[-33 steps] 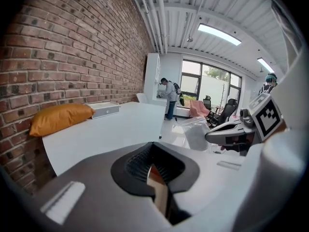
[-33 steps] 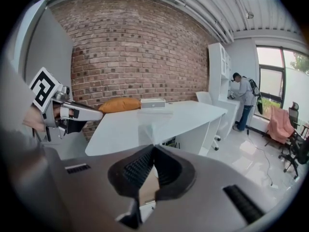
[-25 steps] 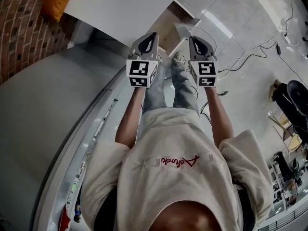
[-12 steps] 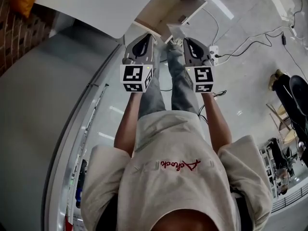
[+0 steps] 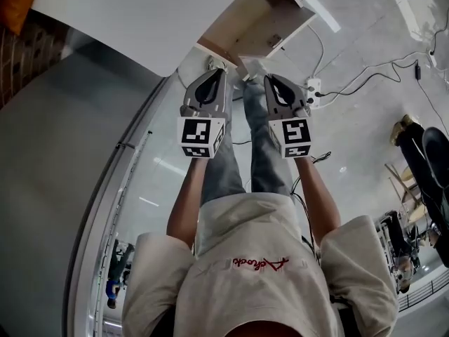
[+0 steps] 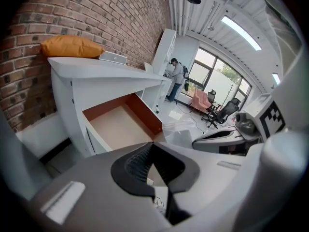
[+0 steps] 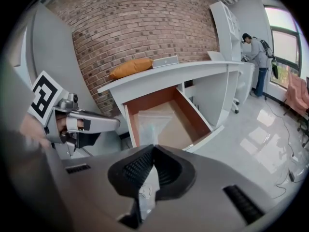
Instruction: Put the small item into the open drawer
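Left claw (image 6: pixel 152 146) pressed together, pinching one edge of a clear bag (image 7: pixel 148 124). Right claw (image 7: pixel 153 148) also closed, pinching the bag's other edge. Bag is stretched between the two claws, in the air just short of the open drawer (image 7: pixel 193 114), not in it. Drawer juts from white bench (image 7: pixel 169 76) by a brick wall (image 7: pixel 145 28).

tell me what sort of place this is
Probably an office or shared workroom: a brick wall, a white desk with an open drawer, and office chairs standing by large windows.
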Motion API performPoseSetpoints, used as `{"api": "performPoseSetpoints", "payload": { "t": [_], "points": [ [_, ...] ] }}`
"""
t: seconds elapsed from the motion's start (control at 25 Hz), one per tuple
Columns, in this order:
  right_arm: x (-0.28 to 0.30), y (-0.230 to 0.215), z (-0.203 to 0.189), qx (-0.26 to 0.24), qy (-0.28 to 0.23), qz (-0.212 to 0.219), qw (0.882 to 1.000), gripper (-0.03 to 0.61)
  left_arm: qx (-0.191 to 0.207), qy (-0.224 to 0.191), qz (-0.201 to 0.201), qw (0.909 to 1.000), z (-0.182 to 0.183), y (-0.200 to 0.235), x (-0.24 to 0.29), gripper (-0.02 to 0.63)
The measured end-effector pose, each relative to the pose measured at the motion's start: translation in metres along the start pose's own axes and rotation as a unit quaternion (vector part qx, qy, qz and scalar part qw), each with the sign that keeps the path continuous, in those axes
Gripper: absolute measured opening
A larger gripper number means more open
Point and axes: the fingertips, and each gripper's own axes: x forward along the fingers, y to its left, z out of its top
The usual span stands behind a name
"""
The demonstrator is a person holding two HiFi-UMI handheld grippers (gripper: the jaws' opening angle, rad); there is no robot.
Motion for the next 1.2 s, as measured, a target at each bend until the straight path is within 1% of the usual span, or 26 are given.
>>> {"api": "performPoseSetpoints", "payload": {
  "t": [0.12,0.24,0.4,0.52,0.68,0.76,0.8,0.88,0.96,1.0,1.08,1.12,1.2],
  "points": [
    [0.016,-0.003,0.011,-0.014,-0.012,0.006,1.000,0.012,-0.007,-0.001,0.003,1.0000,-0.002,0.004,0.003,0.009],
    [0.035,-0.008,0.022,-0.033,-0.012,0.012,0.999,0.012,-0.007,-0.001,0.000,1.0000,-0.004,0.007,0.006,0.009],
    [0.063,-0.022,0.049,-0.054,-0.026,0.008,0.998,0.012,0.001,-0.005,-0.002,1.0000,-0.004,0.010,0.007,0.009],
    [0.081,-0.031,0.066,-0.078,-0.022,0.012,0.997,0.012,-0.005,-0.007,0.001,1.0000,-0.004,0.013,0.006,0.009],
    [0.100,-0.037,0.083,-0.120,-0.010,0.028,0.992,0.012,-0.010,-0.010,0.004,0.9999,-0.004,0.016,0.003,0.009],
    [0.109,-0.036,0.084,-0.157,0.003,0.038,0.987,0.012,-0.014,-0.011,0.007,0.9998,-0.006,0.019,0.002,0.009],
    [0.114,-0.036,0.084,-0.183,0.013,0.042,0.982,0.012,-0.016,-0.011,0.009,0.9998,-0.006,0.021,0.001,0.009],
    [0.124,-0.035,0.080,-0.247,0.036,0.052,0.967,0.012,-0.019,-0.012,0.010,0.9997,-0.007,0.023,0.001,0.009],
    [0.134,-0.033,0.075,-0.316,0.059,0.064,0.945,0.012,-0.021,-0.013,0.011,0.9997,-0.008,0.025,0.001,0.009],
    [0.139,-0.031,0.071,-0.352,0.070,0.071,0.931,0.012,-0.021,-0.013,0.011,0.9996,-0.009,0.026,0.000,0.009],
    [0.150,-0.025,0.060,-0.424,0.093,0.086,0.897,0.012,-0.023,-0.013,0.012,0.9996,-0.010,0.028,-0.001,0.009],
    [0.156,-0.023,0.054,-0.460,0.106,0.095,0.876,0.012,-0.024,-0.013,0.012,0.9996,-0.011,0.029,-0.002,0.009],
    [0.165,-0.017,0.043,-0.529,0.129,0.114,0.831,0.012,-0.027,-0.014,0.011,0.9995,-0.011,0.031,-0.003,0.009]
  ]
}}
